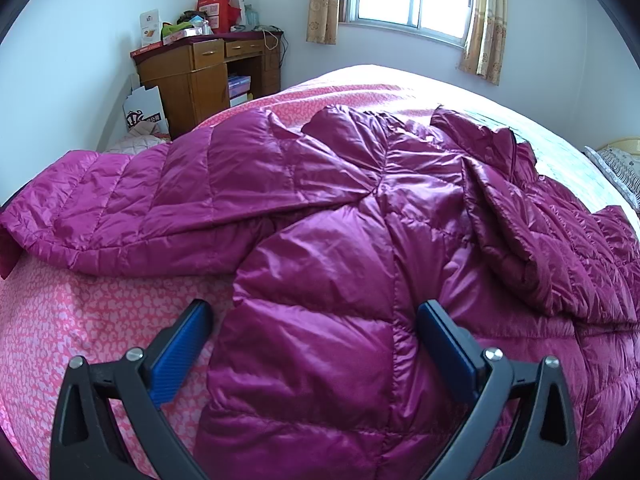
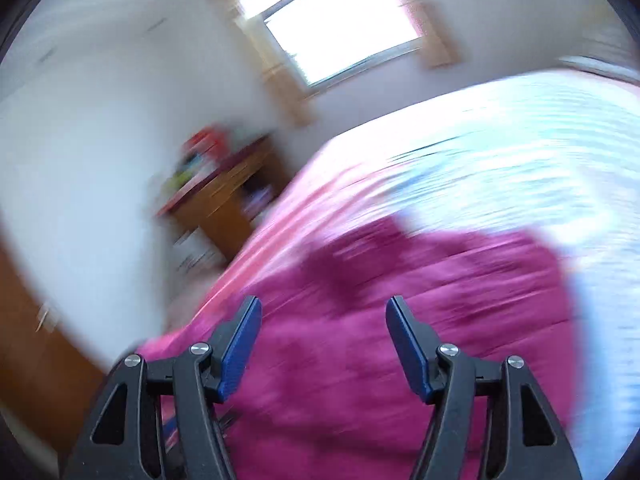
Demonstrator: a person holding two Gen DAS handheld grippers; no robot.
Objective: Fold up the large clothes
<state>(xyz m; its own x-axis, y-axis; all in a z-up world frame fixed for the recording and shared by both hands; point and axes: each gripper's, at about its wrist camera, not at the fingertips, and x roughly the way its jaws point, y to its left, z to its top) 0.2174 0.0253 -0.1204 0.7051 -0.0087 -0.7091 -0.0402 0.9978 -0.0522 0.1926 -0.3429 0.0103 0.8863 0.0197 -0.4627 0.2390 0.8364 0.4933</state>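
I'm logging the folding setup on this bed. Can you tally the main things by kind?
Magenta puffer jacket: 1
Tongs: 2, left tongs and right tongs
Pink patterned bedspread: 1
Wooden desk: 1
Total: 5

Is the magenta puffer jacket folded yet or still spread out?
Partly folded. The magenta puffer jacket lies rumpled on the bed: one sleeve stretches sideways, and a panel is flopped over.

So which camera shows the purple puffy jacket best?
The left wrist view: the purple puffy jacket is sharp there, quilting and a spread sleeve clear on the bed. The right wrist view shows it only as a magenta blur.
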